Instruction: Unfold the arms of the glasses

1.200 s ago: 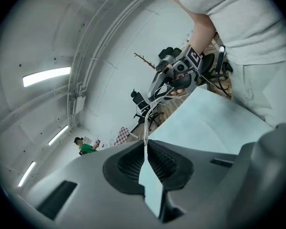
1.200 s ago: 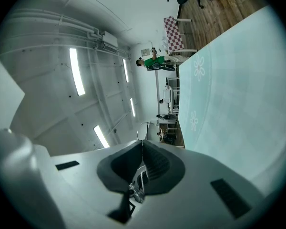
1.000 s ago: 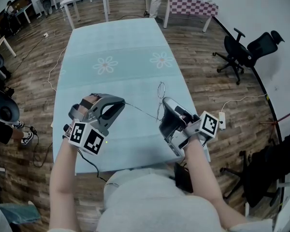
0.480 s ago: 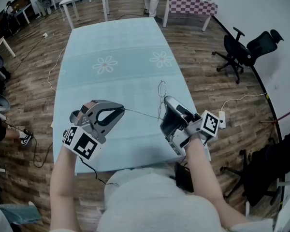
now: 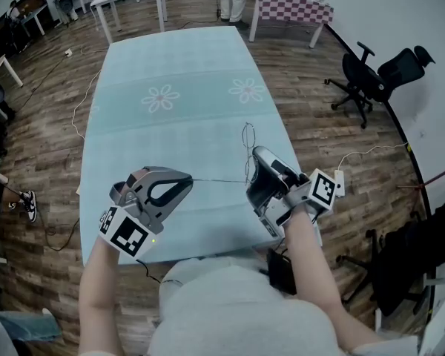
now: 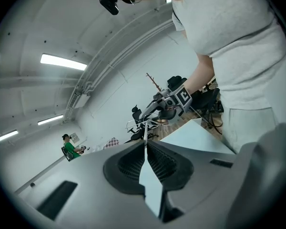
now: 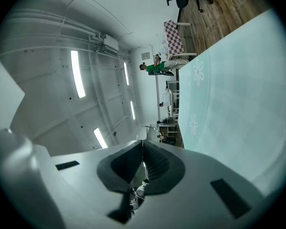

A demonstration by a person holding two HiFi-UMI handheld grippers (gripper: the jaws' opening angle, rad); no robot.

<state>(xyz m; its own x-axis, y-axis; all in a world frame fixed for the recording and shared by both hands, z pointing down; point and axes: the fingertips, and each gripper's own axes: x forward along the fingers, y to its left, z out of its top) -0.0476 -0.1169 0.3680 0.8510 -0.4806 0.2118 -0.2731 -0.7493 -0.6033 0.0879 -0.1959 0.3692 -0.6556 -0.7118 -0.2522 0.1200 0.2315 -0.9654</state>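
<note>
Held left gripper (image 5: 185, 181) low at left, tip pointed right and slightly down. Jaws just closed further, pinching the thin temple (image 5: 219, 180) of the glasses (image 5: 246, 138). Held right gripper (image 5: 257, 156) at right, tip aimed forward-left and slightly up, jaws pressed together on glasses frame. Stretched left forearm (image 5: 96, 288) and right forearm (image 5: 315, 273) forward, bare, grippers apart.

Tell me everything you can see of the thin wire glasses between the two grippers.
The thin metal wire-frame glasses hang above the pale blue tablecloth. The right gripper is shut on their front, the rims poking past its jaws. The left gripper is shut on the tip of one arm, stretched straight between the grippers. The other arm isn't discernible.
</note>
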